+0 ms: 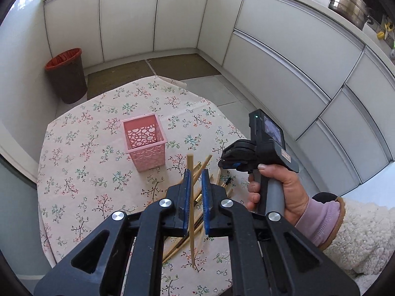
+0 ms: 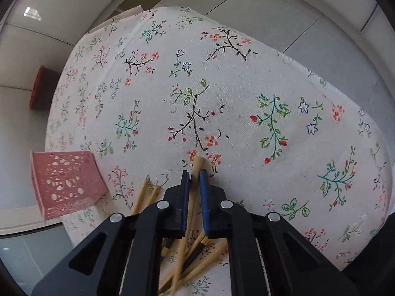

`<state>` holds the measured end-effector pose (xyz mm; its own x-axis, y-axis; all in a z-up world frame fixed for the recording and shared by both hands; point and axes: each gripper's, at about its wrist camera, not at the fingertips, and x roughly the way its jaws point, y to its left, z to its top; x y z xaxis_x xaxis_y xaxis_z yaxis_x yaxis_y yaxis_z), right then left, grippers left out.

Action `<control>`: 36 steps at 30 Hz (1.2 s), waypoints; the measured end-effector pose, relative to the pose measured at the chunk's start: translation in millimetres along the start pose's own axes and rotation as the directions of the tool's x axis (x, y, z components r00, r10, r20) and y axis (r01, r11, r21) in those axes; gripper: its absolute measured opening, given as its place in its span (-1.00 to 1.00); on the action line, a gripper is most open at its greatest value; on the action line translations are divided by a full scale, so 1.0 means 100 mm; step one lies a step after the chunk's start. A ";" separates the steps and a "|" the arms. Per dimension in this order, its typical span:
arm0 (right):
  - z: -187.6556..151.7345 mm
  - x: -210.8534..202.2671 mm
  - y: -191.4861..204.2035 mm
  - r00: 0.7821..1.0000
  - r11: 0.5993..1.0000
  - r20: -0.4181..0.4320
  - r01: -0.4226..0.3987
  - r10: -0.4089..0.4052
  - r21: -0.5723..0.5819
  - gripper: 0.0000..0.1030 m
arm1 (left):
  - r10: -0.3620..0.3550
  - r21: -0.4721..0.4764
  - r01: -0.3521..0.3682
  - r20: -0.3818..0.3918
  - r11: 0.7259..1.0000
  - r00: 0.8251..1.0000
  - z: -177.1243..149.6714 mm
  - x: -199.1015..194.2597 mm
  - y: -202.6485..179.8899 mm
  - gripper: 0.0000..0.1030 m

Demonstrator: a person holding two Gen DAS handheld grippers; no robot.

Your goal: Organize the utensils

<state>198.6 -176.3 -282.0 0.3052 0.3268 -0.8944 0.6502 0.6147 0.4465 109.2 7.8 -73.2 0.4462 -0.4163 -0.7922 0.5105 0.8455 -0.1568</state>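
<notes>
White kitchen cabinets ringed the floral-cloth worktop (image 1: 81, 148). Left claw (image 1: 196, 180) was clenched on one chopstick (image 1: 190, 212), raised near the pink basket (image 1: 145, 143). Right claw (image 2: 195, 177) was clamped on a chopstick (image 2: 196, 166) in the pile (image 2: 197, 259); its own frame half hid the pile.

Loose chopsticks (image 2: 197, 266) run hidden beneath the right gripper's fingers (image 2: 184, 197)

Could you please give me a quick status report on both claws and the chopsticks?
Left claw shut on one chopstick, lifted. Right claw shut on another chopstick at the pile. Pink basket empty, path clear.
</notes>
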 end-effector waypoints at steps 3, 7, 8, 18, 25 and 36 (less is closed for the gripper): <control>-0.08 -0.35 0.06 0.995 0.995 0.065 -0.068 0.073 -0.079 -0.85 | 0.002 -0.006 -0.002 0.019 1.000 1.000 0.01 -0.09 -0.01 -0.84; -0.21 -0.83 0.08 0.978 0.976 0.127 -0.143 0.164 -0.164 -0.85 | -0.009 -0.001 0.009 0.021 1.000 1.000 0.00 -0.12 -0.06 -0.84; -0.26 -0.93 0.09 0.974 0.971 0.136 -0.155 0.181 -0.181 -0.85 | -0.008 -0.001 0.008 0.015 1.000 1.000 -0.01 -0.11 -0.07 -0.84; -0.45 -1.52 -0.23 0.952 0.951 0.160 -0.225 0.261 -0.213 -0.85 | -0.010 -0.077 -0.008 -0.232 0.997 0.973 -0.14 0.67 0.03 -0.83; -0.40 -1.49 -0.63 0.961 0.960 0.110 -0.237 0.254 -0.149 -0.84 | 0.008 -0.042 -0.023 -0.334 0.999 0.942 -0.18 1.10 -0.10 -0.50; -0.25 -1.25 -1.21 0.998 0.996 0.024 -0.062 0.063 -0.059 -0.83 | -0.090 0.199 0.205 -0.474 0.958 0.876 -0.37 1.65 -0.70 -0.36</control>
<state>64.2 -273.7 -223.2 0.3627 0.3475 -0.8647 0.5879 0.6346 0.5016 119.5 -107.5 -214.6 -0.0030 -0.2819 -0.9594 0.7269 0.6583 -0.1957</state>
